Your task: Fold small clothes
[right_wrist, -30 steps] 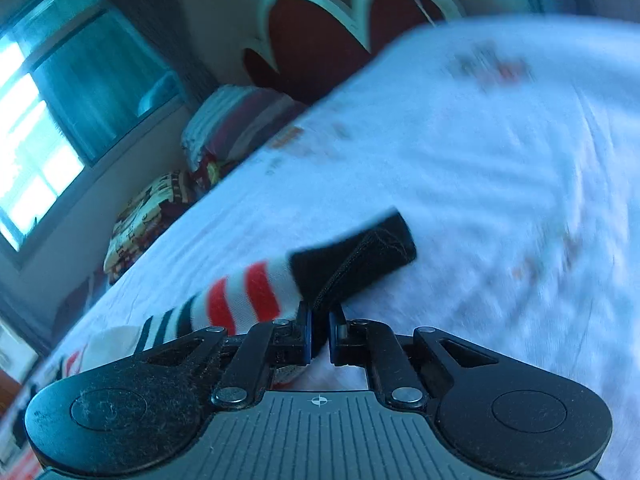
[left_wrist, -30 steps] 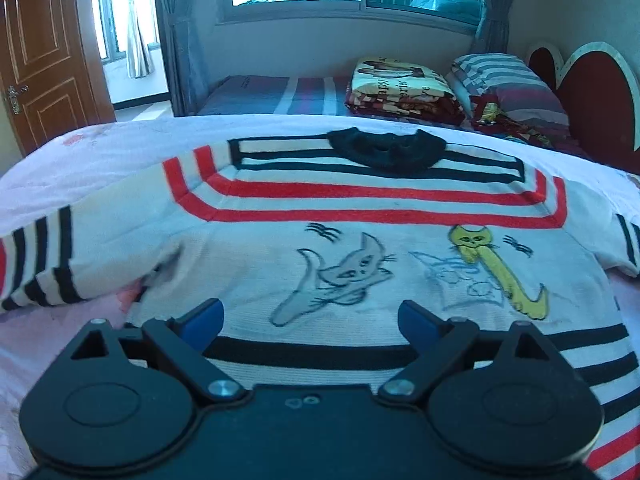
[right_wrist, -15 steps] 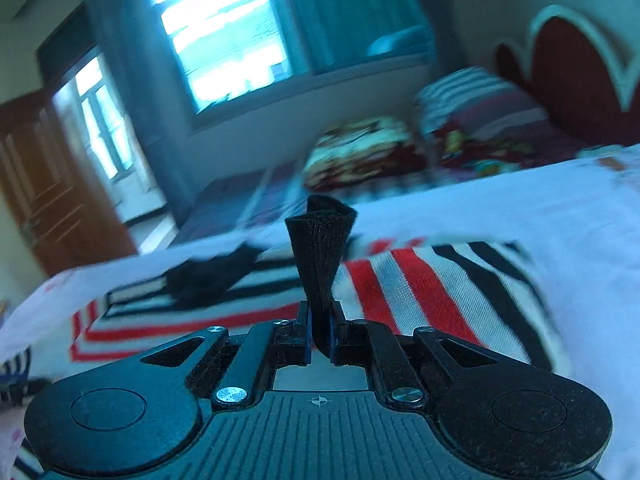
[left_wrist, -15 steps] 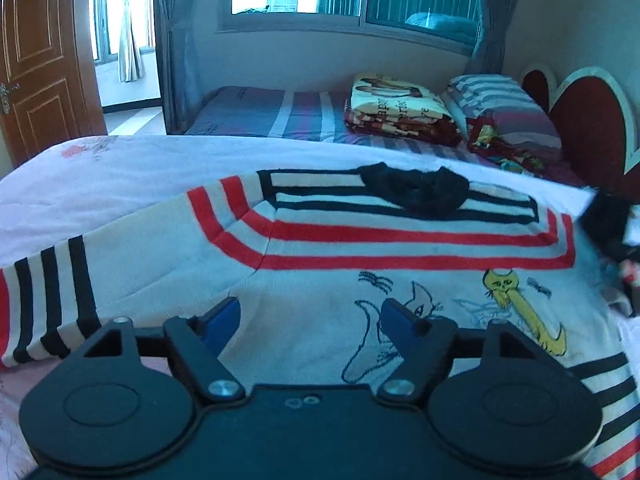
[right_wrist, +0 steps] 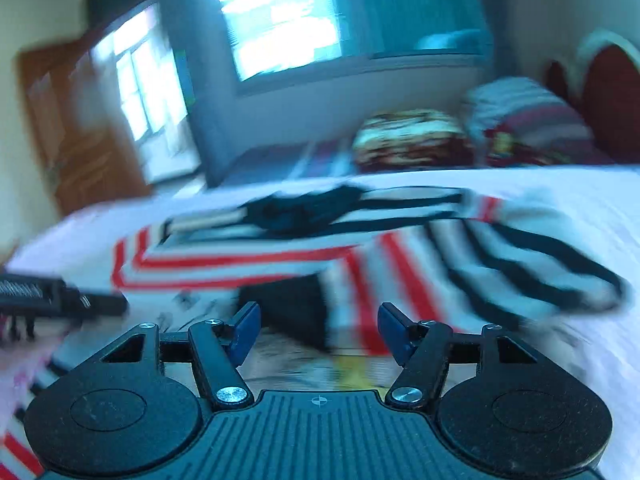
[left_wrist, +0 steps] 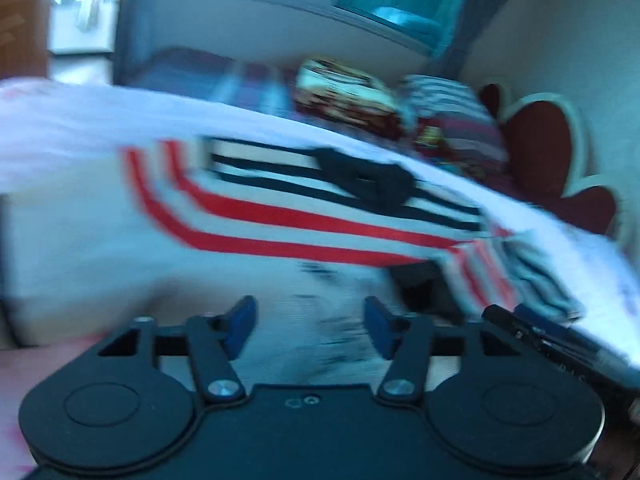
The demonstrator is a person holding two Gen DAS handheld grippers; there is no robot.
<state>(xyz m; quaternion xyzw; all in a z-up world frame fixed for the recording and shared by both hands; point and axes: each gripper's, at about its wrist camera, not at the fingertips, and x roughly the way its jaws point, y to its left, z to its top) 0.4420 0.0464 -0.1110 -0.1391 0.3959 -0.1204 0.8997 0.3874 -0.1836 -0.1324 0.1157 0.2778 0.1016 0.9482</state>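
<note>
A small white sweater [left_wrist: 280, 224] with red and black stripes and a black collar [left_wrist: 368, 178] lies flat on the bed. Its right sleeve [right_wrist: 460, 268] is folded across the chest, with the black cuff [right_wrist: 292, 308] lying on the body. My left gripper [left_wrist: 306, 328] is open and empty over the sweater's lower front. My right gripper [right_wrist: 318, 330] is open and empty just in front of the folded sleeve. It also shows at the right of the left wrist view [left_wrist: 560, 344]. Both views are blurred.
The bed sheet [right_wrist: 580, 200] is white and pink. Folded blankets [left_wrist: 348, 92] and striped pillows [left_wrist: 456, 120] lie on a second bed behind. A red headboard [left_wrist: 552, 160] stands at the right. A wooden door [right_wrist: 80, 128] and windows are at the back.
My right gripper has opened and let go of the black cuff; the sleeve now lies across the sweater. My left gripper has tilted and shifted, staying open.
</note>
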